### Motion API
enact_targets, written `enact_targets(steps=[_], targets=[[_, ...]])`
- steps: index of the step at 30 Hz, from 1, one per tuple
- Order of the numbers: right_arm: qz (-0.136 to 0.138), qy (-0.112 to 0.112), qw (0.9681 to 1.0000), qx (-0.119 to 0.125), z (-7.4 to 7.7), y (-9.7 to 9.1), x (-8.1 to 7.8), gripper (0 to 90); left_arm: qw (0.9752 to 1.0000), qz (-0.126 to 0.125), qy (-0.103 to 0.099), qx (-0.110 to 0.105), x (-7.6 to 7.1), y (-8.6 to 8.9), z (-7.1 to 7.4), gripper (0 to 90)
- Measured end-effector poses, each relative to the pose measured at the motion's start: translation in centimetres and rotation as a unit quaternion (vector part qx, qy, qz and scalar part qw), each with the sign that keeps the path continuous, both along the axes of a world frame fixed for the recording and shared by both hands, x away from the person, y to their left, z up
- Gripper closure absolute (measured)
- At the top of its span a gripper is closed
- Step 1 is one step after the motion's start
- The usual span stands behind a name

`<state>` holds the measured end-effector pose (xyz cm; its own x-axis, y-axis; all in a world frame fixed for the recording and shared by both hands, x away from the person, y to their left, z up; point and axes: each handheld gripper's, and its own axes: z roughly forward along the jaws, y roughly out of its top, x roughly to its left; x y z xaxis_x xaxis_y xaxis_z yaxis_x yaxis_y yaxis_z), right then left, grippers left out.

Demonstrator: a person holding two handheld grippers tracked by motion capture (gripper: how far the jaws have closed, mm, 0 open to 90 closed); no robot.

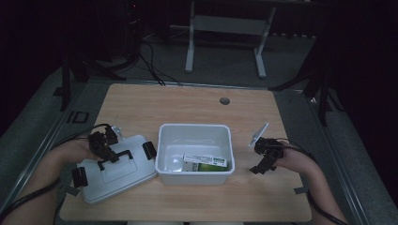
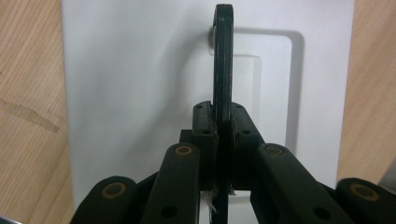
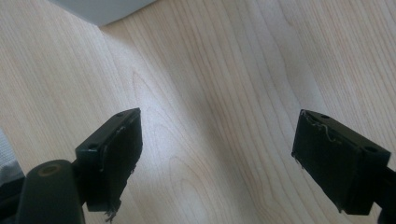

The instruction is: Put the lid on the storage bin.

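A white box lid lies on the wooden table at the left, with black clips at its ends. My left gripper is shut on the lid's black handle. In the left gripper view the pads pinch the upright handle above the lid. A white bin stands mid-table and holds a white tube and a green box. My right gripper is to the right of the bin. Its jaws are open over bare wood.
A round cable hole sits near the table's far edge. White stand legs and dark tripod legs rise on the floor beyond the table. A corner of the bin shows at the top of the right gripper view.
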<state>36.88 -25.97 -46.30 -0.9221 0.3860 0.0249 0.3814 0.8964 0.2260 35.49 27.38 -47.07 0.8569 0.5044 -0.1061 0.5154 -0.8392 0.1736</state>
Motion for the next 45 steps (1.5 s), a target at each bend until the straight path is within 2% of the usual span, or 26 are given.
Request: enact_targets(steps=[10, 16, 19, 24, 30, 36, 45], targets=[[-0.005, -0.004, 1.0000, 0.003, -0.4, -0.6, -0.3, 15.6, 1.0000, 0.004, -0.002, -0.009, -0.9, 1.1, 2.4, 84.0], [-0.005, -0.003, 1.0000, 0.007, -0.7, -0.7, -0.4, 15.6, 0.9997, 0.003, -0.013, -0.021, -1.4, 1.7, 5.0, 84.0], [-0.006, -0.003, 0.9999, 0.008, -0.6, -0.7, -0.5, 15.6, 0.9997, 0.002, -0.017, -0.019, -1.5, 1.7, 5.8, 84.0], [-0.007, -0.004, 0.9999, 0.011, -0.4, -0.8, -0.6, 15.6, 0.9995, -0.001, -0.030, -0.012, -1.6, 1.5, 7.9, 84.0], [-0.007, -0.004, 0.9999, 0.012, -0.5, -0.8, -0.6, 15.6, 0.9986, -0.006, -0.049, -0.019, -1.9, 1.4, 10.7, 84.0], [-0.004, -0.004, 0.9999, 0.012, -0.6, -0.7, -0.7, 15.6, 0.9977, -0.016, -0.063, -0.018, -2.0, 0.7, 12.7, 84.0], [-0.004, -0.002, 0.9999, 0.013, -0.7, -0.6, -0.7, 15.6, 0.9957, -0.044, -0.077, -0.025, -2.0, -1.7, 14.9, 84.0]])
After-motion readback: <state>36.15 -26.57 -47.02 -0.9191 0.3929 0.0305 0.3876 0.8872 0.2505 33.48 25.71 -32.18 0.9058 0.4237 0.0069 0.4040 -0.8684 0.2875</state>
